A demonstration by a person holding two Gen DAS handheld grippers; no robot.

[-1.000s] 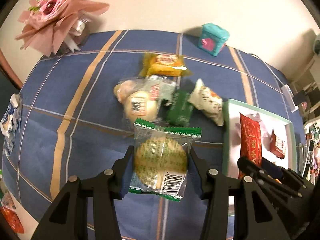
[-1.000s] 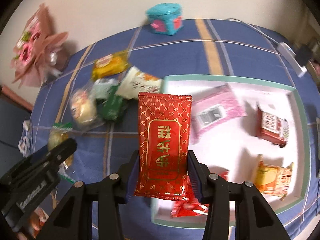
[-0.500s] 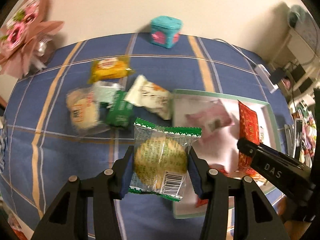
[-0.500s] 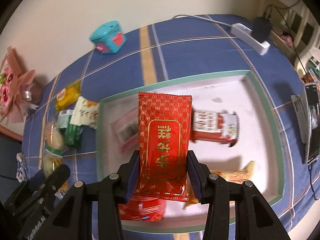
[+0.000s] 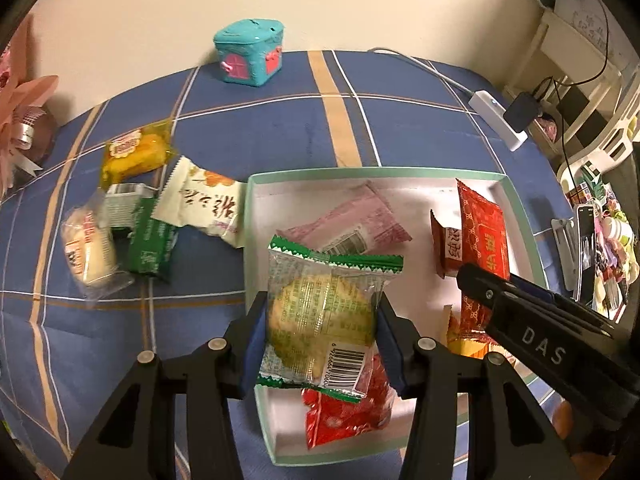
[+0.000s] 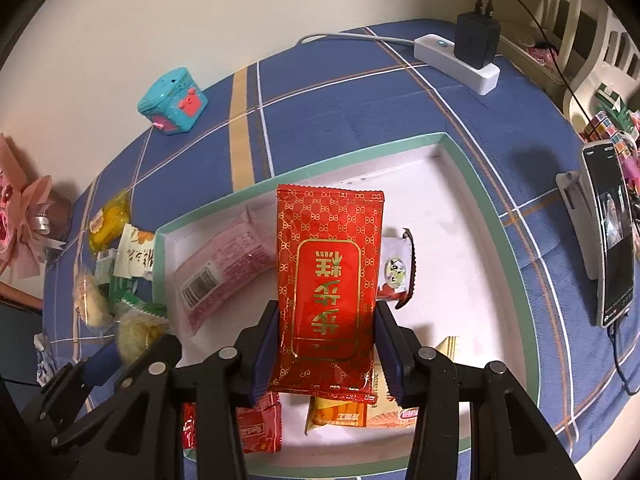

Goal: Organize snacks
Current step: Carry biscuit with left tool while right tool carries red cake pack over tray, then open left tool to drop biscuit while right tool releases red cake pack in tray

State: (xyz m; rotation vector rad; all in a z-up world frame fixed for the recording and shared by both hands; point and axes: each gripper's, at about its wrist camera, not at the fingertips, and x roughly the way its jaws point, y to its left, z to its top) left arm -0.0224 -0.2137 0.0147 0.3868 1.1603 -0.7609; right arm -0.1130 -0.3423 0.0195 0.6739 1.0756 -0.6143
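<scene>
My left gripper (image 5: 322, 336) is shut on a clear green-edged pastry packet (image 5: 326, 312) and holds it over the near left part of the white tray with green rim (image 5: 250, 216). My right gripper (image 6: 326, 352) is shut on a red gold-patterned packet (image 6: 328, 288) above the same tray (image 6: 472, 184). In the tray lie a pink packet (image 6: 224, 272), a small red-and-white packet (image 6: 396, 276), a red packet (image 6: 252, 428) and an orange packet (image 6: 344, 412). Loose snacks lie left of the tray: yellow (image 5: 134, 154), white (image 5: 204, 204), green (image 5: 150, 244), clear bun (image 5: 86, 252).
A teal toy box (image 5: 250, 56) stands at the back of the blue plaid tablecloth. A white power strip with charger (image 6: 460, 60) and cable lies back right. A phone on a stand (image 6: 610, 232) is at the right. A pink bouquet (image 6: 20, 232) is far left.
Both grippers have moved right, over the tray, each still holding its packet. The loose snack pile now lies further left in the left wrist view.
</scene>
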